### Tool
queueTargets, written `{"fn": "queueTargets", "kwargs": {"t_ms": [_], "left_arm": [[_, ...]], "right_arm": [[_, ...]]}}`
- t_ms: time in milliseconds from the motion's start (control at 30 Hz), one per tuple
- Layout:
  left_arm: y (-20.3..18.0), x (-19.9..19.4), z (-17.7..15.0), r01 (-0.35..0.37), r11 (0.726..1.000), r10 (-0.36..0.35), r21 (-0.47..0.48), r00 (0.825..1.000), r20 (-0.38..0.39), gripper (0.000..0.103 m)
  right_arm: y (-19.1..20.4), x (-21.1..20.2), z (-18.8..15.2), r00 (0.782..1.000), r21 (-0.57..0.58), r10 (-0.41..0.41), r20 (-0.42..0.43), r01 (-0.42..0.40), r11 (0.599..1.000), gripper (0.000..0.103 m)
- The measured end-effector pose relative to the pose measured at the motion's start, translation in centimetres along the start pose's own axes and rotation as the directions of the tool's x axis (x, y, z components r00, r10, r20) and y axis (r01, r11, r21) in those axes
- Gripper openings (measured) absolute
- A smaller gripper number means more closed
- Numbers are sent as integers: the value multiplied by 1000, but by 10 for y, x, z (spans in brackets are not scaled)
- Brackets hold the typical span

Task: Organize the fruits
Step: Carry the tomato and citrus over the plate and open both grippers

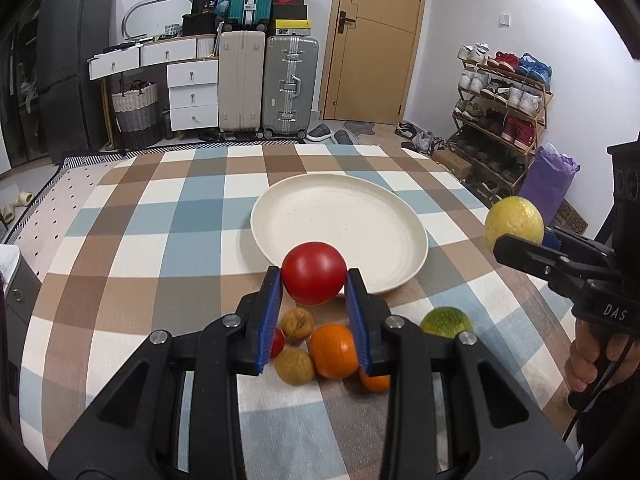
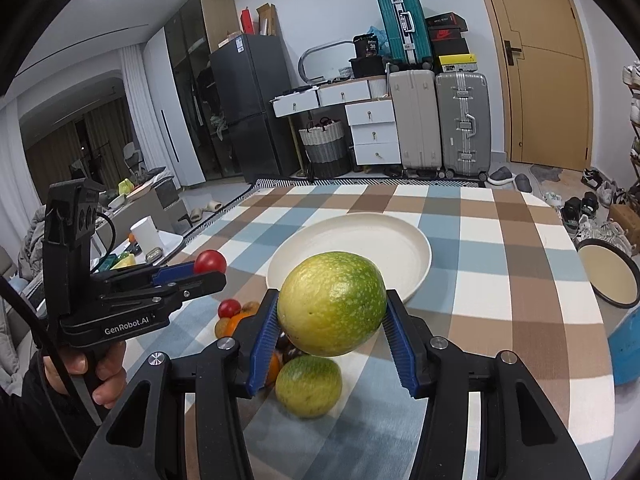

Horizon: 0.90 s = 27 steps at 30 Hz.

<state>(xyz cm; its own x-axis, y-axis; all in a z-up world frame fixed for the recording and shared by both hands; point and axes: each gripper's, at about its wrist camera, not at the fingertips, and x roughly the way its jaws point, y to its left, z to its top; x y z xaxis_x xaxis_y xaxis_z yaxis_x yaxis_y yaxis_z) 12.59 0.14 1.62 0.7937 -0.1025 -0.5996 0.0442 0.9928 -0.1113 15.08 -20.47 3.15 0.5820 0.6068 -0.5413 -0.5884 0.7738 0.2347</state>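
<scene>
My left gripper is shut on a red tomato, held above the table just before the near rim of the white plate. It also shows in the right wrist view, at the left. My right gripper is shut on a yellow-green citrus fruit, held above the table; the fruit shows at the right in the left wrist view. On the table lie an orange, two brown fruits, a small red fruit and a green citrus. The plate is empty.
The table has a checked cloth. A round dish and a blue object lie at the table's right edge. Suitcases, drawers and a shoe rack stand beyond the table.
</scene>
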Motion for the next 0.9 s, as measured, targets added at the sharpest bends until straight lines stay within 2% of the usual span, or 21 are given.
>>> {"fn": "queueTargets", "kwargs": {"t_ms": [133,333,667,900], "left_arm": [[1,9,10,0,1000,0,5,1000,13,29],[-1,28,24,5,1000,-5,13,1000,19,29],[-5,70,33,22,1000,-22,17,1000,0,29],[0,91,27,22,1000,-21,11,999,-44,29]], "right_arm": [[-7,7,9,999,15,23,30,-23,1000,52],[-15,23,20,999,10,22,27,-23,1000,52],[-21,62,25,1000,-1,14,-9,-14,1000,52],[-28,85,17,995,3,-20,-94,20,1000,52]]}}
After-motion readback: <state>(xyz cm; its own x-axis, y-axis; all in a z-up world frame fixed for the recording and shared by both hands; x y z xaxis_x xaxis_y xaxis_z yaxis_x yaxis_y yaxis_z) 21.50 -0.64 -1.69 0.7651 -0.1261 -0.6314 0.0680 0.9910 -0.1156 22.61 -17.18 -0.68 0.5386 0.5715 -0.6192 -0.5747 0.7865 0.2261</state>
